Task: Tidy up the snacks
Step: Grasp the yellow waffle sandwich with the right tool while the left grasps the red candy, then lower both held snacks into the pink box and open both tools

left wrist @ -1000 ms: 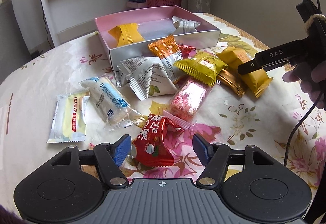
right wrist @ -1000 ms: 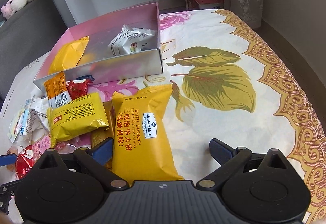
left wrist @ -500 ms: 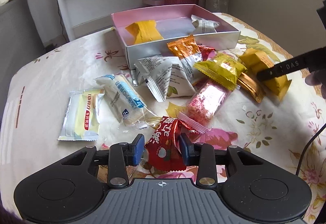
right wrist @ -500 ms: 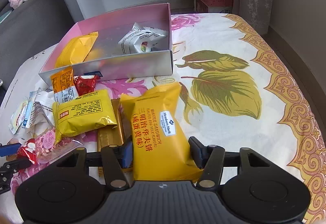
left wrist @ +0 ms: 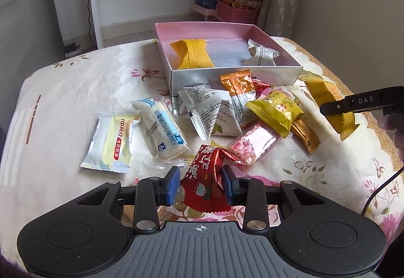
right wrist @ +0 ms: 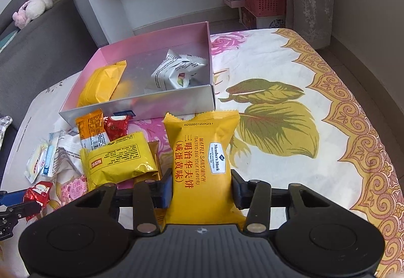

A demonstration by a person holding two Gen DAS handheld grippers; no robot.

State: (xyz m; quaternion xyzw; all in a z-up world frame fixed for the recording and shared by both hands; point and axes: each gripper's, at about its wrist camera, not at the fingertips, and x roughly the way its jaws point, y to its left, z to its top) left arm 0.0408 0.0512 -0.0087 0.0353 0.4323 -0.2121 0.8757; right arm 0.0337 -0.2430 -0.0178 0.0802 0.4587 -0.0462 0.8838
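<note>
Waffle pack is pinched in my right fingers, which just finished closing on it. Its long axis runs straight away from me, far end aimed at the box's near wall, so the box sits dead ahead and a bit left. The red candy is clamped crosswise in my left fingers, twisted end tipped toward the box, which lies well ahead past the loose pile on the table. I'd say the right hand is nearer the box.
</note>
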